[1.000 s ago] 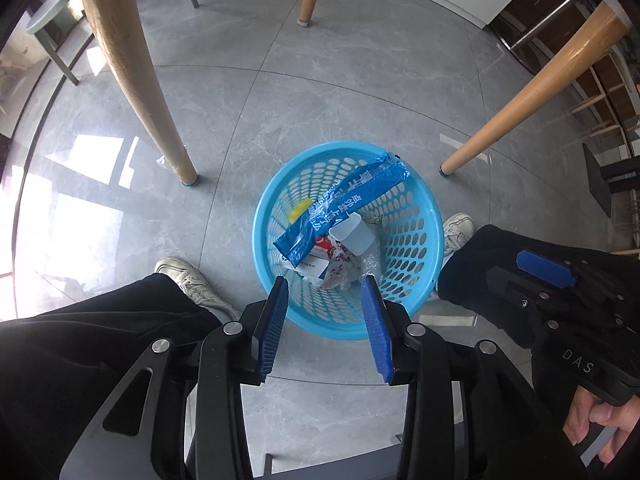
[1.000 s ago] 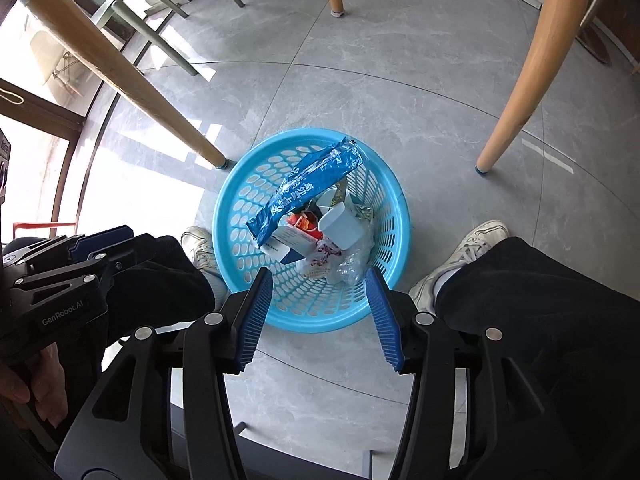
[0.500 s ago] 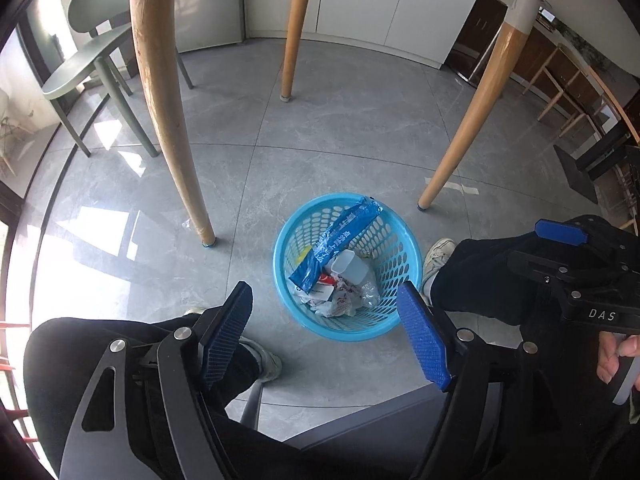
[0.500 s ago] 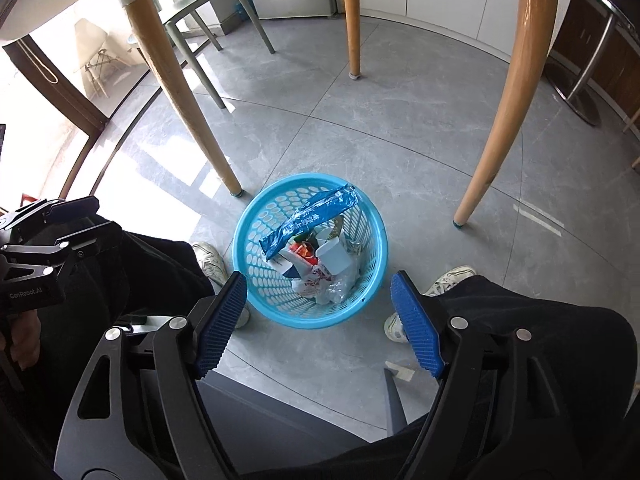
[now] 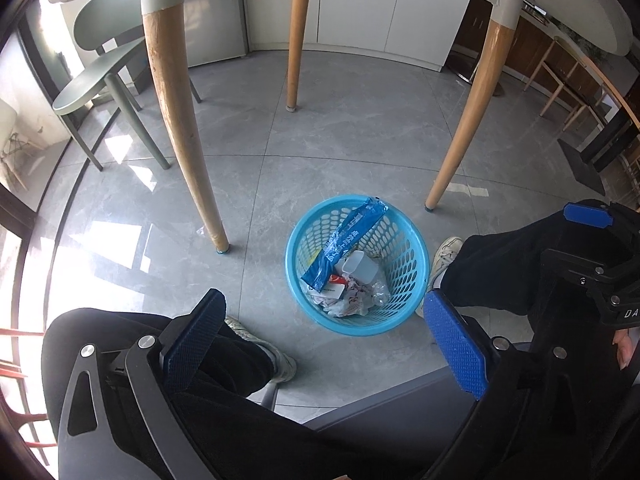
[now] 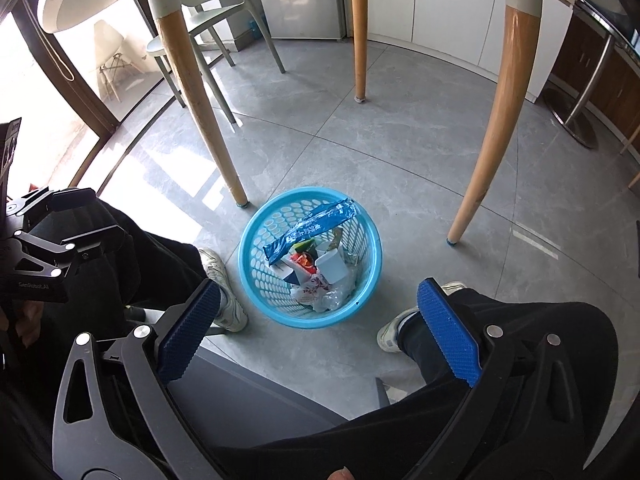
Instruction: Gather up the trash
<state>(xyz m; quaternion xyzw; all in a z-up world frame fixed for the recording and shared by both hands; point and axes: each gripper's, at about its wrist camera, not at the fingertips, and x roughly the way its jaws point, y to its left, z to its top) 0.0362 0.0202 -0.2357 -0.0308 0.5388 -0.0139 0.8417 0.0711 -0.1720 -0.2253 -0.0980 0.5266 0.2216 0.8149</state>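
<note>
Trash sits below and ahead of my jaws, gathered in the blue basket [image 5: 354, 322] on the grey floor [image 5: 340, 132], between the seated person's two shoes. My left gripper [image 5: 324, 344] is opening, nothing between its blue pads; my right gripper [image 6: 320, 328] is opening too, and it too holds nothing. Both stand well above the basket and apart from it.

Inside, a long blue wrapper [image 5: 344, 246] leans from the heap up to the far rim, its top end poking over the edge. Beside it lies a white plastic cup [image 5: 360, 268] on its side, and nearest my jaws a crumpled clear bag [image 5: 352, 300] with red print.

I judge all of it light. The wrapper looks like thin, slick film that would fold and slide under a loose pinch, so I would take it across its middle. The cup seems thin-walled and likely to buckle; a gentle hold on its rim suits it. The basket is perforated plastic, probably stiff enough but springy, and its near rim, just ahead of my pads, is the natural place to grasp if it must be carried.
</note>
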